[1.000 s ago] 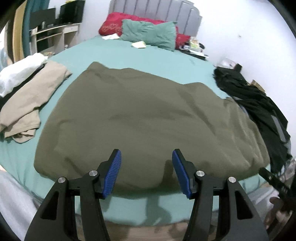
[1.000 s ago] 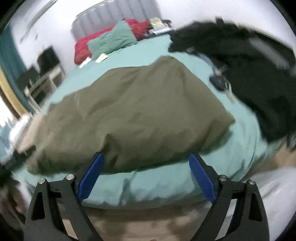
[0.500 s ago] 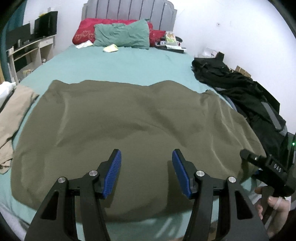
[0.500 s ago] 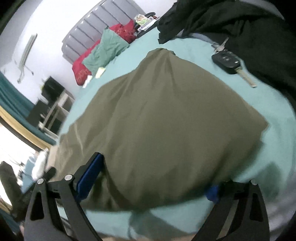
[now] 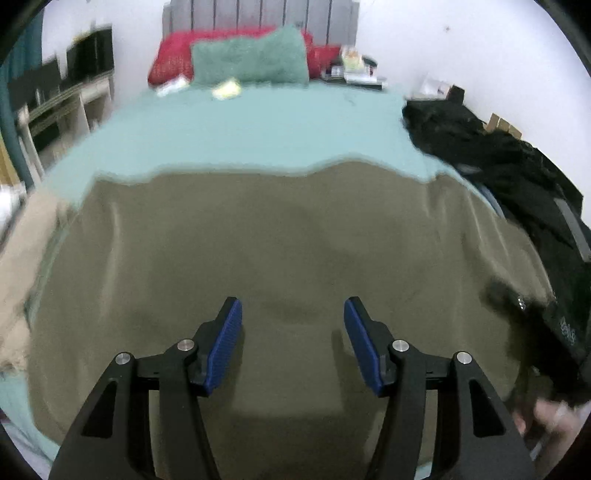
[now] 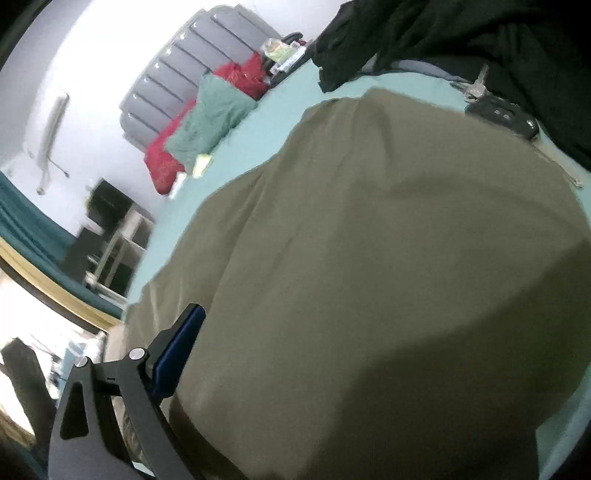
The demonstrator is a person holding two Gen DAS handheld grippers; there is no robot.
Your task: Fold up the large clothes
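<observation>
While spread wide over the near part of the olive garment (image 5: 295,243), left claw (image 5: 293,343) hovers with both blue pads (image 5: 225,343) clear of the cloth, nothing between them. Beyond the tips, olive fabric lying flat across the teal bed (image 5: 258,133), reaching from the near edge up toward the middle of the mattress. To the left of the garment, a beige piece of clothing (image 5: 22,266); to the right, a heap of black clothes (image 5: 498,166) touching or overlapping the olive edge. At the head of the bed, a green pillow (image 5: 251,61) against a red one (image 5: 173,61).

Right claw (image 6: 295,376) pushed in at the garment's (image 6: 388,258) near edge, only one blue pad (image 6: 177,354) in sight, the other hidden under the cloth; cannot tell whether pinching or spread. Olive fabric bulging up directly over the gap. Farther off, a car key (image 6: 506,118) just beside the garment's far corner, next to the black clothes (image 6: 480,33).
</observation>
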